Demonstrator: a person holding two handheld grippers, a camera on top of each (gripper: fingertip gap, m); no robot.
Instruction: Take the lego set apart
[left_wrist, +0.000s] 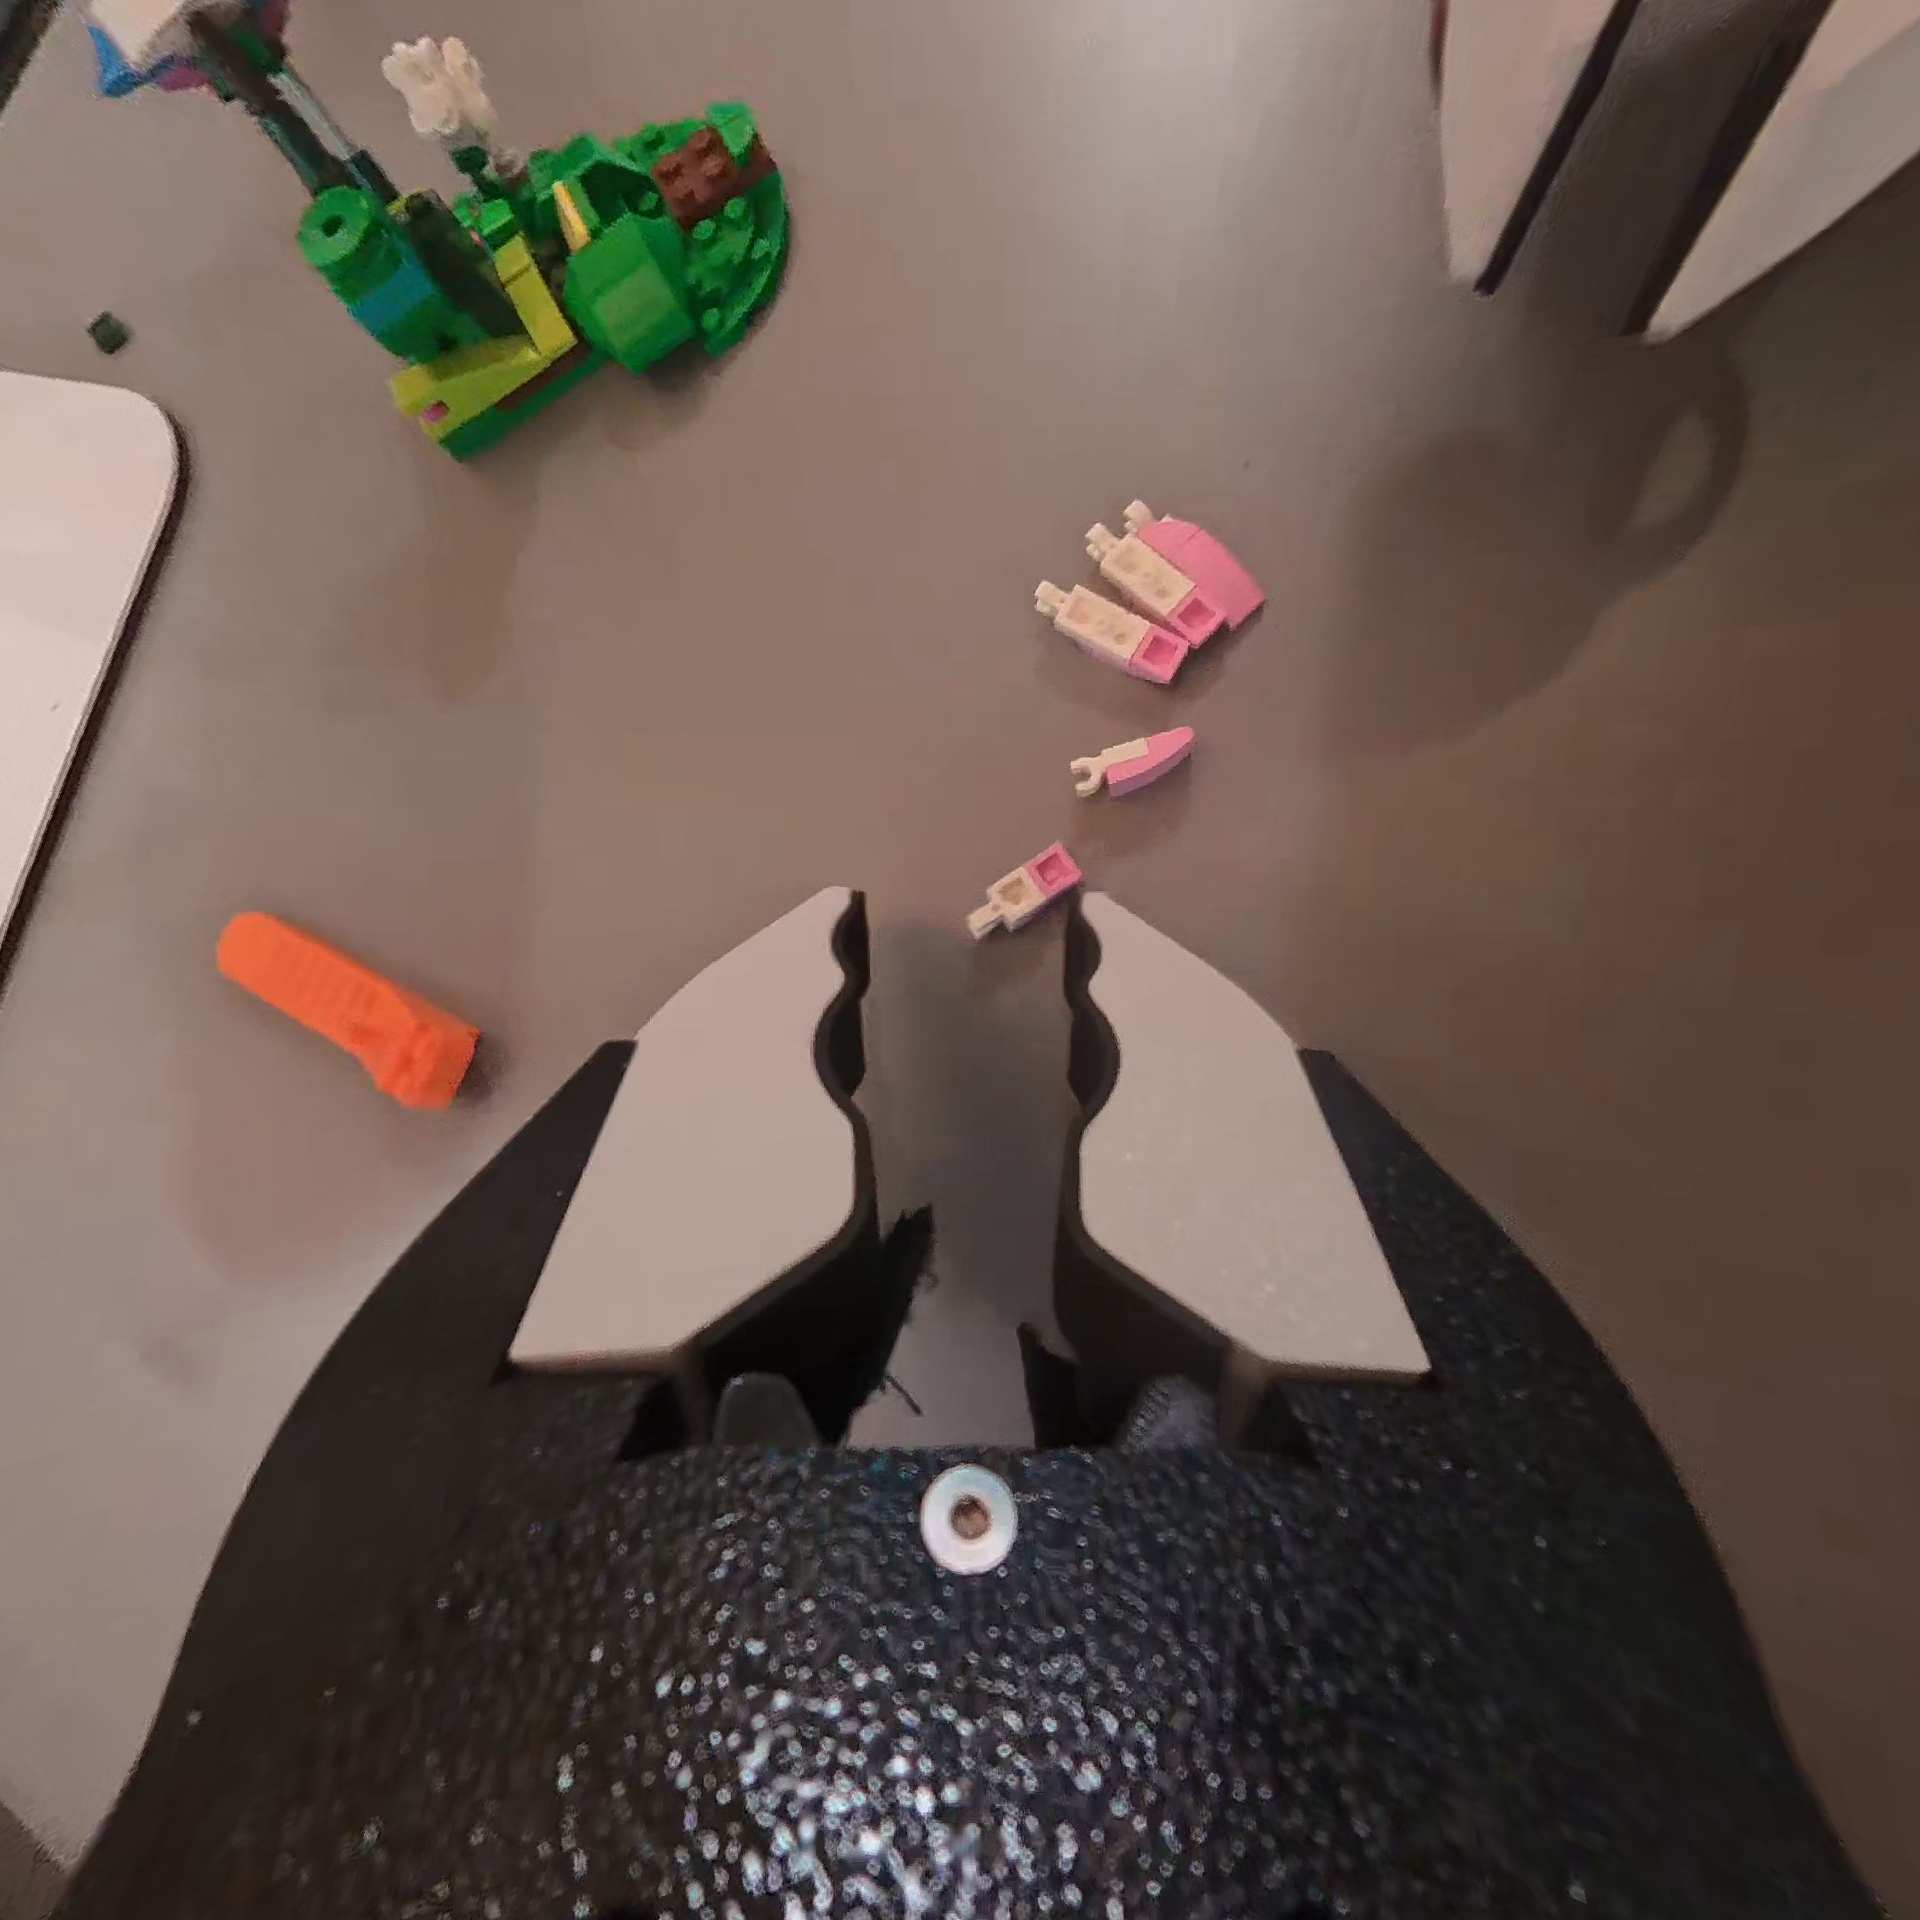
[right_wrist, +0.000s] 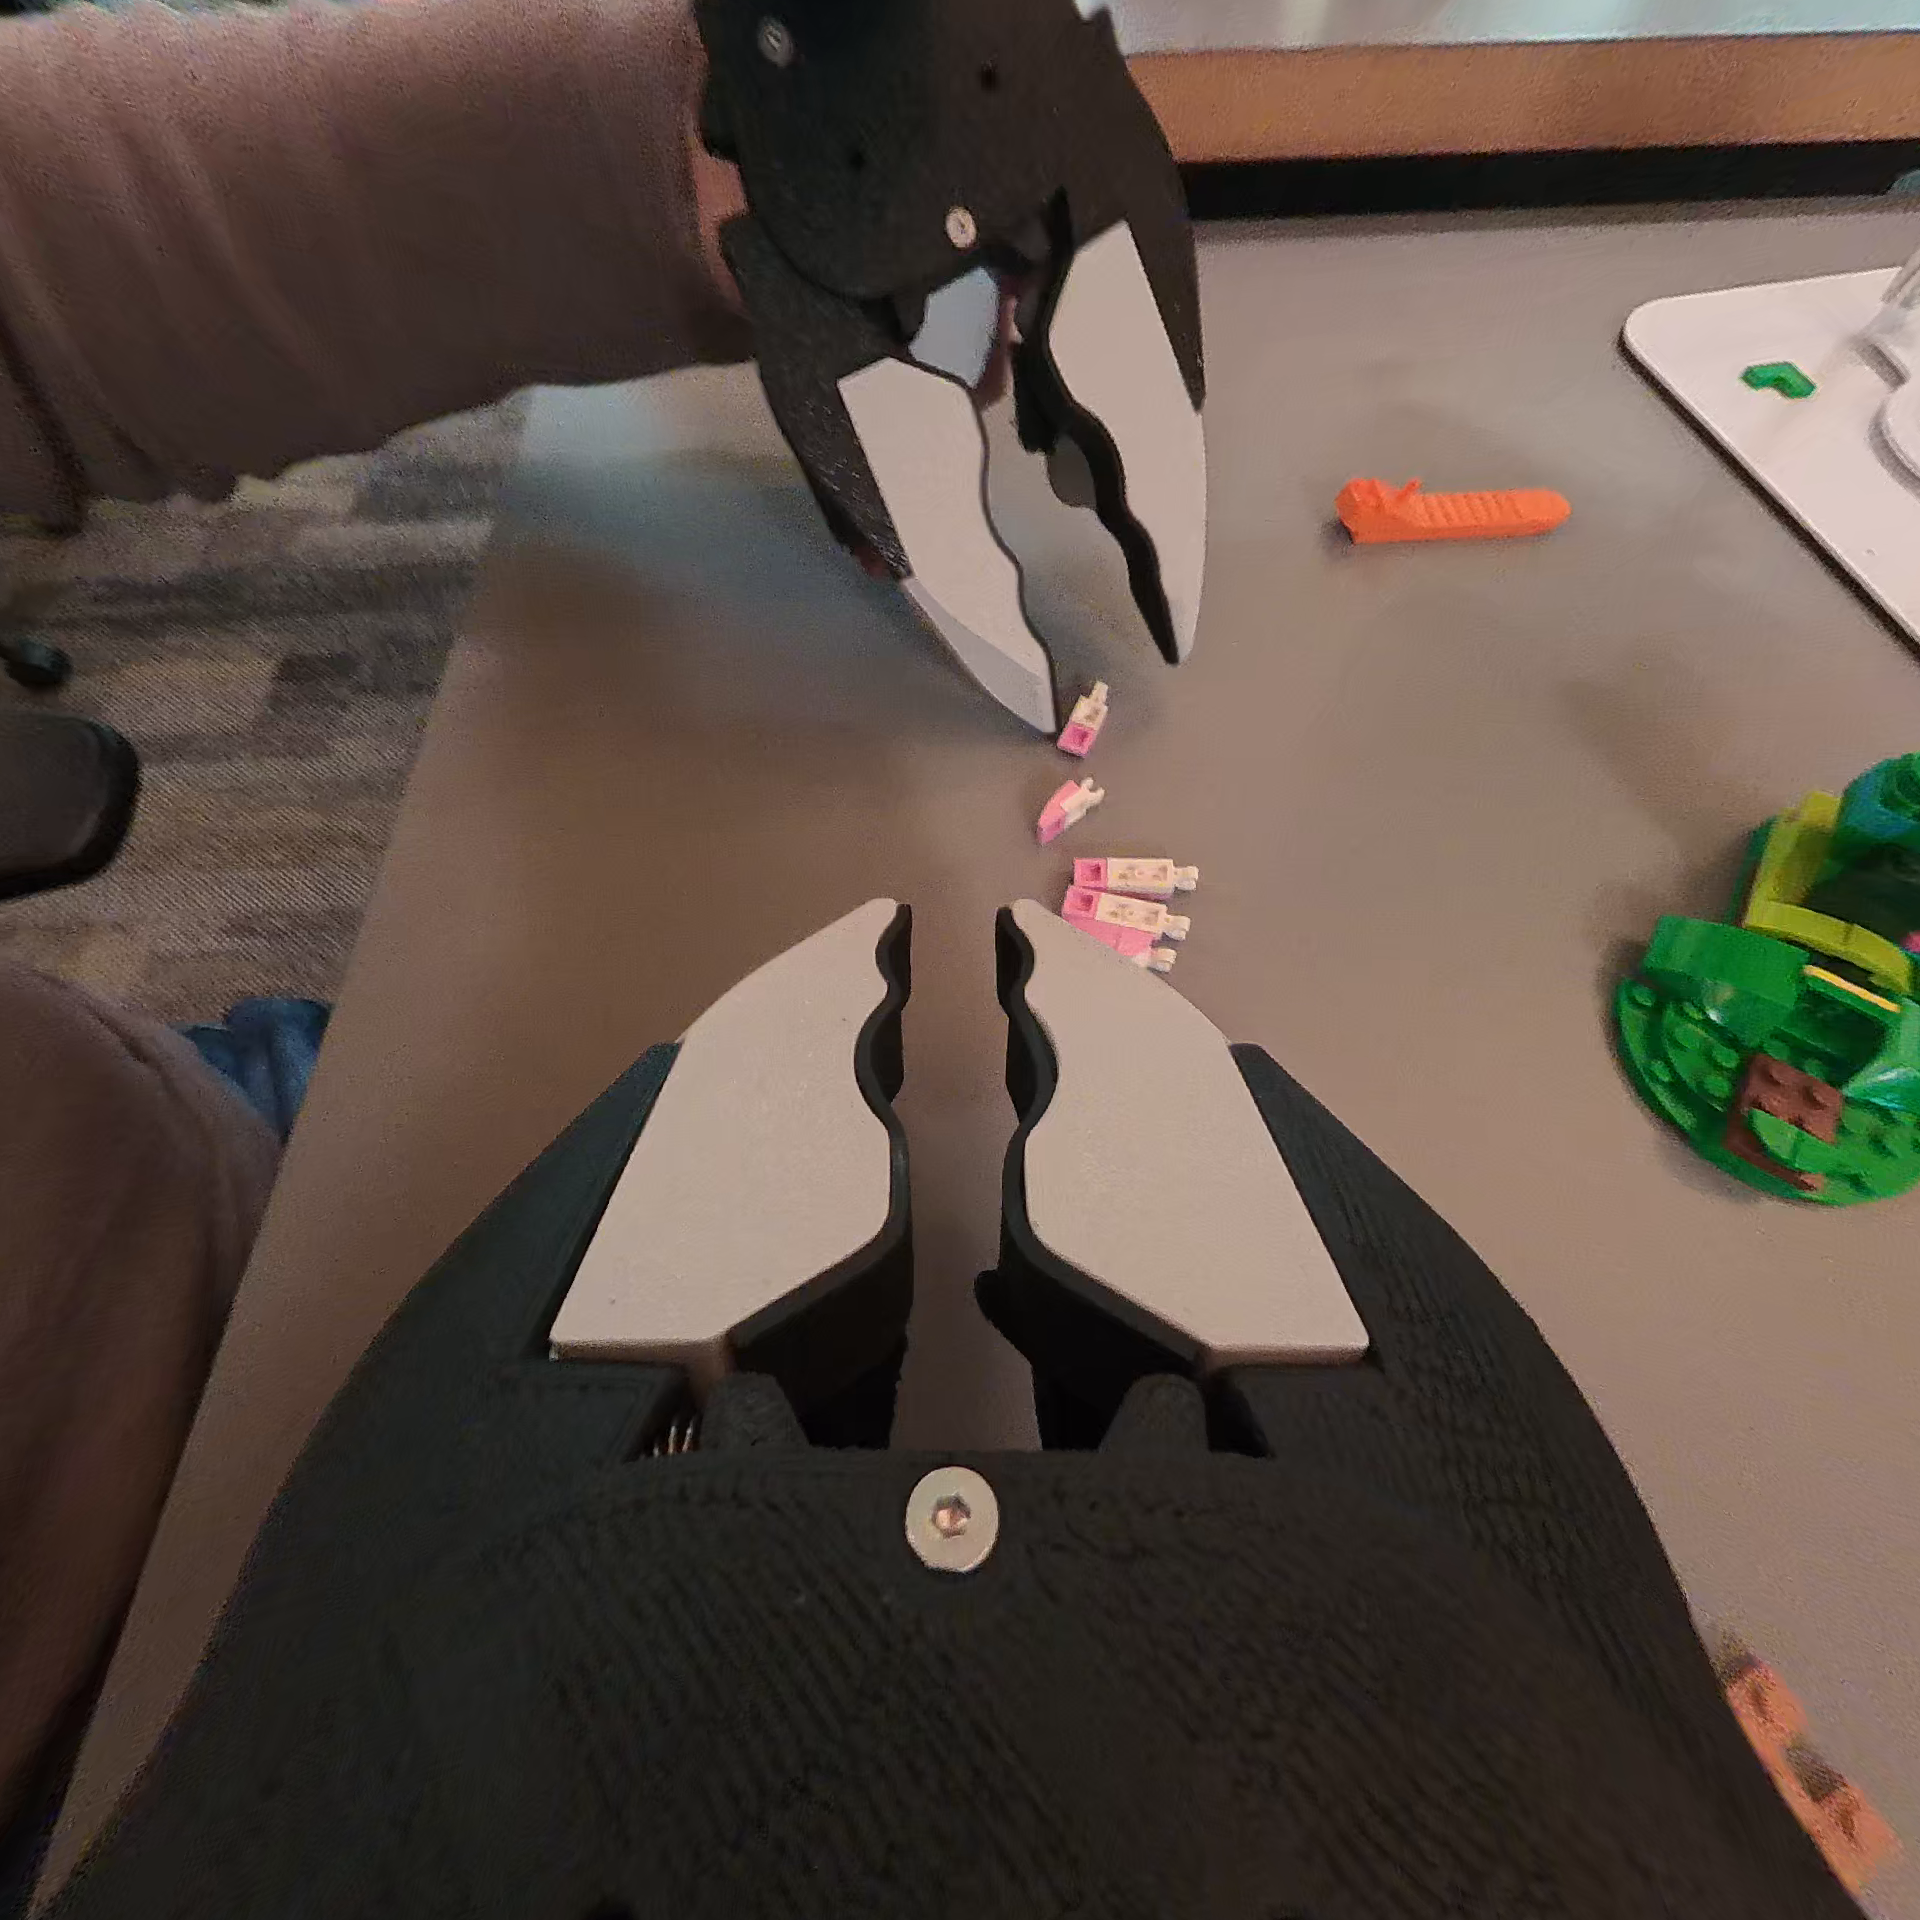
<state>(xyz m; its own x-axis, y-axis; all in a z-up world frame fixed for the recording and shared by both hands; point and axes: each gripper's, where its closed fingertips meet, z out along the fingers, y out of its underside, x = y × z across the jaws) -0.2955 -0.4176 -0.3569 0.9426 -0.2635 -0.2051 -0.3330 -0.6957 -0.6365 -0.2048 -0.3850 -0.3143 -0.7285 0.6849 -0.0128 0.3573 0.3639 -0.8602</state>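
The green lego set (left_wrist: 540, 249) stands on the grey table at the far left, with a white flower (left_wrist: 436, 83) on a stem; it also shows in the right wrist view (right_wrist: 1787, 1060). Pink-and-white petal pieces lie loose: one (left_wrist: 1023, 888) just off my left gripper's (left_wrist: 966, 904) tips, one (left_wrist: 1132, 761) beyond it, and a cluster (left_wrist: 1153, 592) farther on. My left gripper is open and empty. My right gripper (right_wrist: 954, 920) is narrowly open and empty, its right fingertip beside the cluster (right_wrist: 1127, 904). The left gripper (right_wrist: 1107, 681) points down next to the single petal (right_wrist: 1081, 719).
An orange brick separator (left_wrist: 348, 1008) lies on the table left of my left gripper. A white tray (right_wrist: 1787, 416) holds a small green piece (right_wrist: 1777, 376). A person's sleeve (right_wrist: 312, 208) reaches in from the left. The table edge (right_wrist: 416, 748) drops to carpet. Left tips to right tips: about 11 centimetres. From the left gripper's tips to the green lego set (left_wrist: 540, 249) is close to 15 centimetres.
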